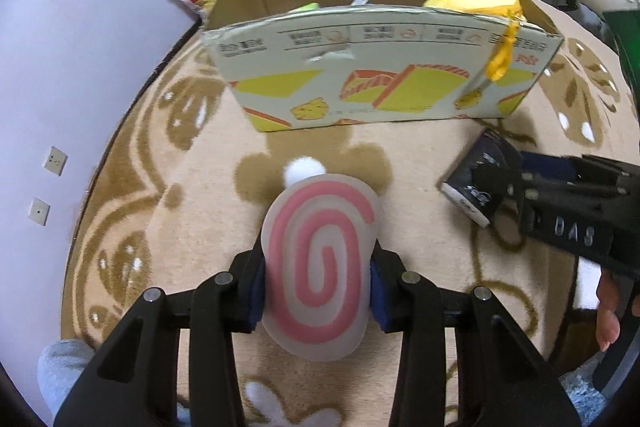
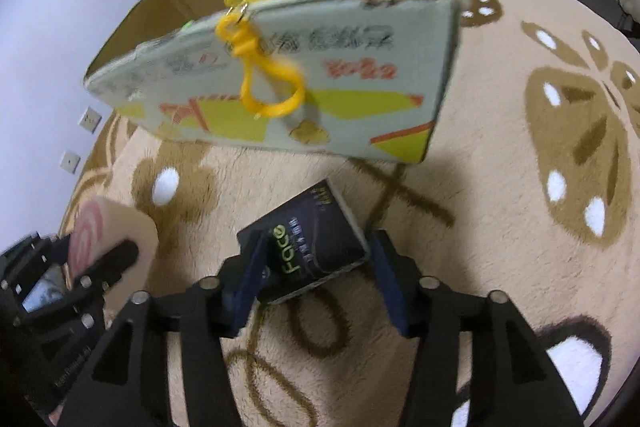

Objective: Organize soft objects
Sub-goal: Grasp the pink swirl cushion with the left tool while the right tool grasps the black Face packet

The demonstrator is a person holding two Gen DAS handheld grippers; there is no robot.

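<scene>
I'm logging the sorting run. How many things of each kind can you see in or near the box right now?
Pink-swirl white plush roll, in left gripper: 1
Dark tissue pack, in right gripper: 1
Yellow plush toy in cardboard box: 1
Cardboard box: 1
Total: 4

Light: even, soft indoor light lay on both views, moderately bright.
Shadows: a dim one fell under the printed cardboard box point(image 2: 360, 95) onto the beige patterned pile rug point(image 2: 500, 195).
Blur: the right wrist view smeared, notably the yellow plastic clip point(image 2: 272, 83).
Sharpness: the left wrist view was crisper.
Edges: fisheye bending, black corners.
</scene>
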